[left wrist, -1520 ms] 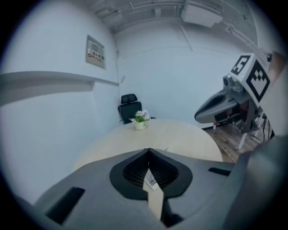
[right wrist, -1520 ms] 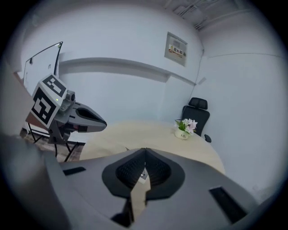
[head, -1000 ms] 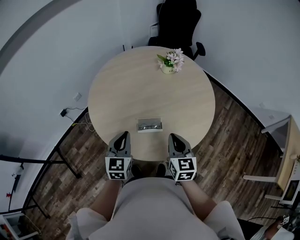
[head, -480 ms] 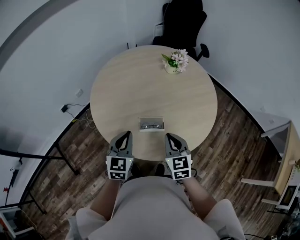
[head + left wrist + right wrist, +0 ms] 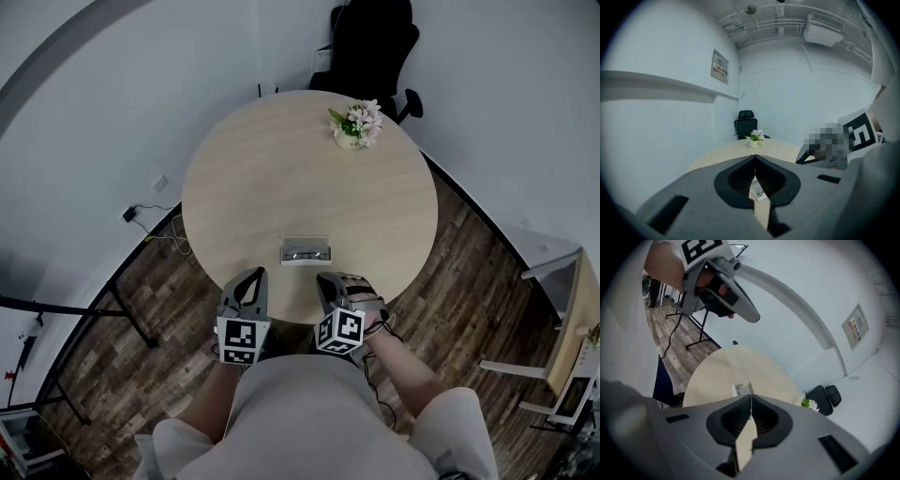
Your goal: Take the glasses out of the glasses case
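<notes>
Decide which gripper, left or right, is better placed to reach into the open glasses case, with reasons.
Probably the right. In the head view the right gripper sits just short of the glasses case, while the left gripper lies farther off to its side. Both are shut.

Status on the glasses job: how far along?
Done: nothing. The glasses lie in the case on the table.
In hand: nothing. The left gripper and right gripper are shut, empty and short of the case.
Left: open the fingers, reach in, grip the glasses, lift them out.
</notes>
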`<state>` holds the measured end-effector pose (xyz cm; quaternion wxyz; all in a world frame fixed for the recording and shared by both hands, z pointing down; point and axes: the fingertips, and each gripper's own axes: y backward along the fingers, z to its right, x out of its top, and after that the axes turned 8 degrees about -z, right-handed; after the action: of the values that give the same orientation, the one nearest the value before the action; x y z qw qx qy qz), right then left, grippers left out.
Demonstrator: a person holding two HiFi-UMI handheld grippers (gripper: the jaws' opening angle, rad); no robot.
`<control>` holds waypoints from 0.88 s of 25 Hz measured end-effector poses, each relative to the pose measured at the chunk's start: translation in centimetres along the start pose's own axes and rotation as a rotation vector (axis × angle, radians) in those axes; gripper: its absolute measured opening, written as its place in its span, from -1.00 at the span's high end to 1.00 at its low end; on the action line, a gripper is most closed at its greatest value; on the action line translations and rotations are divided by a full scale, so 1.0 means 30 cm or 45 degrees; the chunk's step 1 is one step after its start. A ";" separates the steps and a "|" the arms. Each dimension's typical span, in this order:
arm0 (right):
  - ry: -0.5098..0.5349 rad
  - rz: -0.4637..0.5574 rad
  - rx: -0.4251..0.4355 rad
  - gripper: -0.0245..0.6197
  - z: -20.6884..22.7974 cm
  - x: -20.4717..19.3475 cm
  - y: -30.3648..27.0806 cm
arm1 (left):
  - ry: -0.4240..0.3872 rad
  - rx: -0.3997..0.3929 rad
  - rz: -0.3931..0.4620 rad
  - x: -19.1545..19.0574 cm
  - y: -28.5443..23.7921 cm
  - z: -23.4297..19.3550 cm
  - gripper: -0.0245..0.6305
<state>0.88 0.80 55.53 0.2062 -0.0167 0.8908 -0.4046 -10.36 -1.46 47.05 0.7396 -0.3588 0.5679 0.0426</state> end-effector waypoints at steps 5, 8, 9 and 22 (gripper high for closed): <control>0.055 -0.060 0.069 0.88 -0.036 -0.015 -0.090 | 0.042 0.002 -0.007 -0.024 0.009 -0.019 0.91; 0.092 -0.072 0.109 0.87 -0.062 -0.019 -0.141 | 0.073 0.008 -0.015 -0.044 0.020 -0.028 0.91; 0.107 -0.076 0.122 0.87 -0.068 -0.021 -0.158 | 0.082 0.010 -0.016 -0.047 0.022 -0.031 0.91; 0.246 -0.163 0.230 0.60 -0.091 -0.037 -0.414 | 0.049 0.047 -0.065 -0.075 -0.001 -0.078 0.91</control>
<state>-0.84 -5.39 66.56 0.0938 -0.0160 0.8636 -0.4951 -13.03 -2.07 48.79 0.7358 -0.3604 0.5732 0.0063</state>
